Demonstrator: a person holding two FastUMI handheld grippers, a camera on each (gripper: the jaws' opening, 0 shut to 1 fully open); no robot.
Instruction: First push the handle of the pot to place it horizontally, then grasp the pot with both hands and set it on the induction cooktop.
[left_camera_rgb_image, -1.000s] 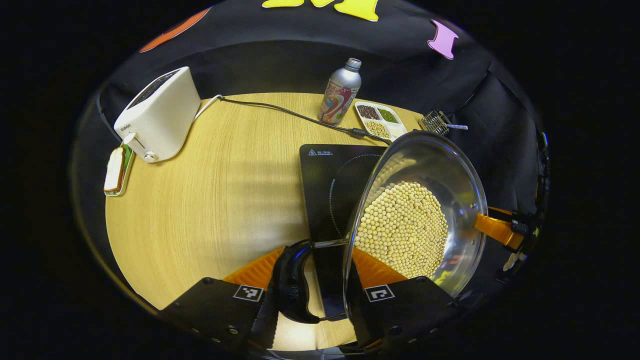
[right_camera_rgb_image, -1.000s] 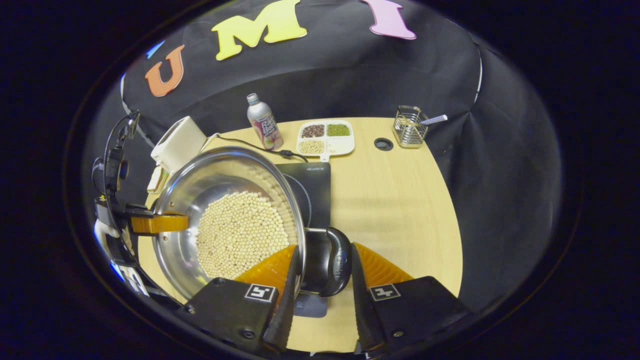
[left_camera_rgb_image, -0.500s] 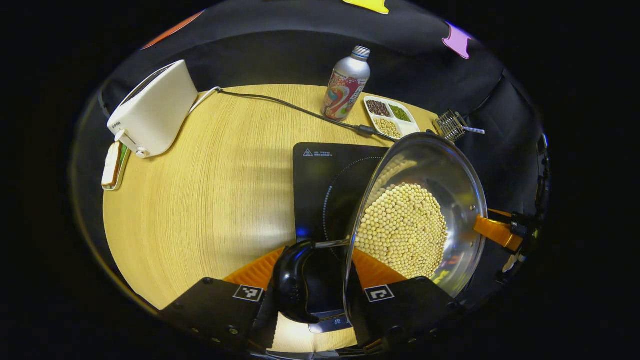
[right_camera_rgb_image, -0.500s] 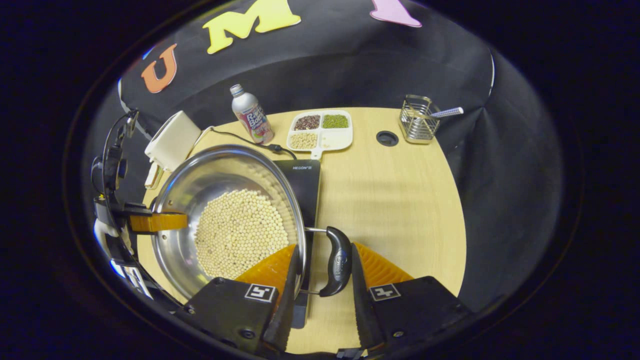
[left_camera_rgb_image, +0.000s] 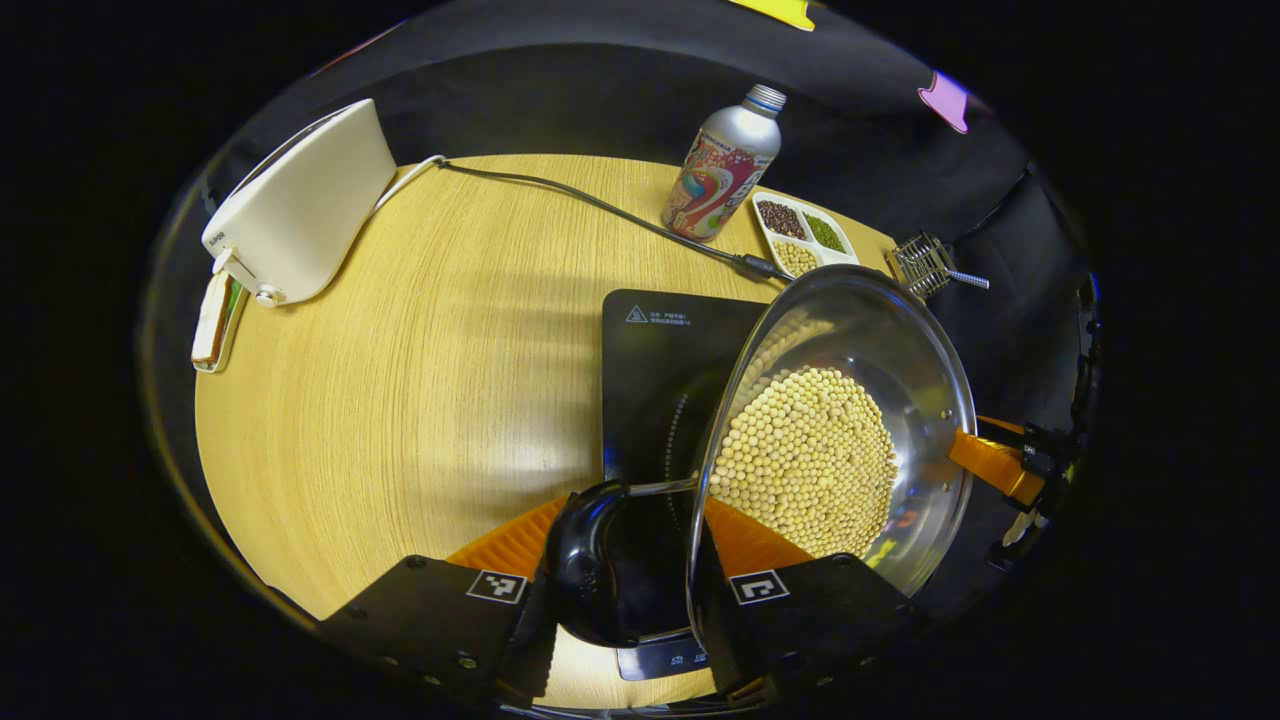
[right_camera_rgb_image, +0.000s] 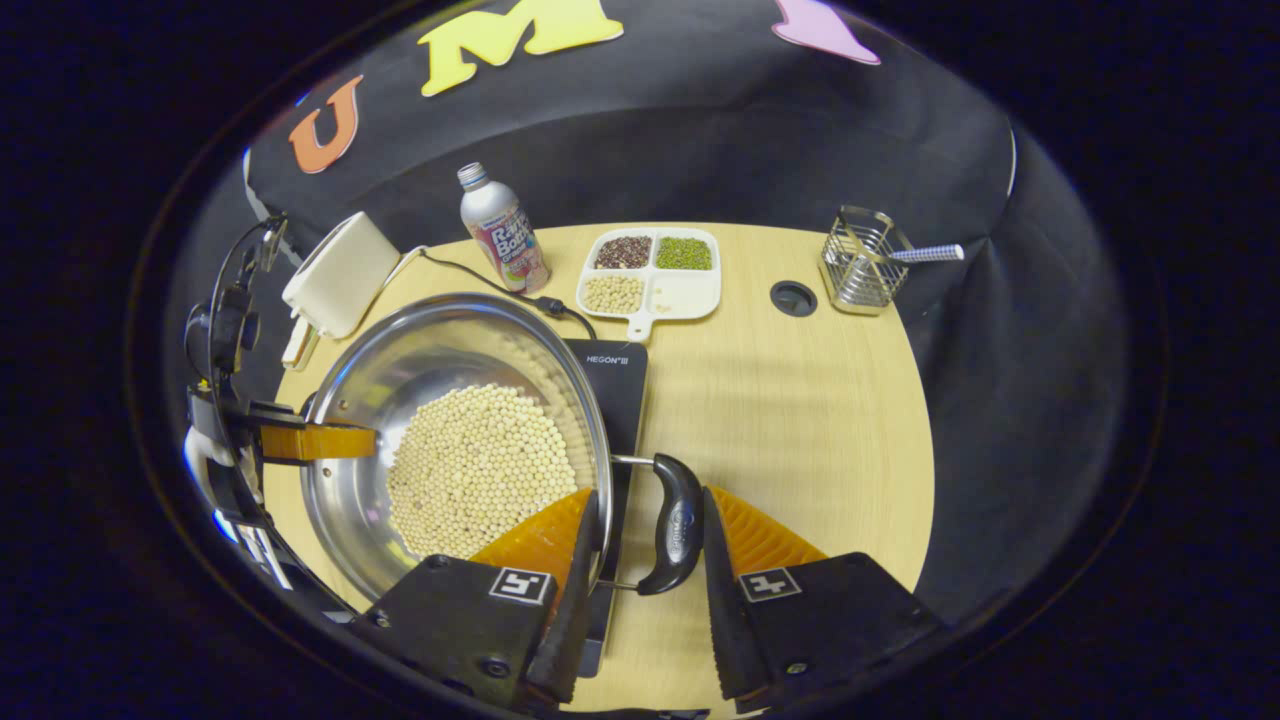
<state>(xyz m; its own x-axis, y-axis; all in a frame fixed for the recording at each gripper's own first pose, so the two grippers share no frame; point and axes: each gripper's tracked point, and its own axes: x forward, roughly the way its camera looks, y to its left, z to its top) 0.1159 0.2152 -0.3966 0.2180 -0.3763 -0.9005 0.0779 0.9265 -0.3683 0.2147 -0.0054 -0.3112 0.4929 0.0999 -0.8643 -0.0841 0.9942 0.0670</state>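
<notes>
You have the shiny round stainless-steel pot, loaded with a bed of pale round beans, carried between both tools above the flat black induction cooktop on the light wooden round table. In the left gripper view the left gripper sits at 6 o'clock, its jaws straddling the pot's rim and the black curved loop handle; they look closed in on that handle and rim, though the exact contact is hidden. In the right gripper view the right gripper at 6 o'clock does the same on the opposite black loop handle, with the pot at 9 o'clock and the cooktop's edge showing beyond its rim. Judge the pot as stiff and fairly heavy with that load; the polished steel is slippery and the beans will roll if you tilt it, so keep both holds on the handles, close to the rim, and keep it level as you lower. Toward 12 o'clock stand a silver printed bottle, a white divided tray of grains and a wire basket; a white toaster sits at 10 o'clock.
</notes>
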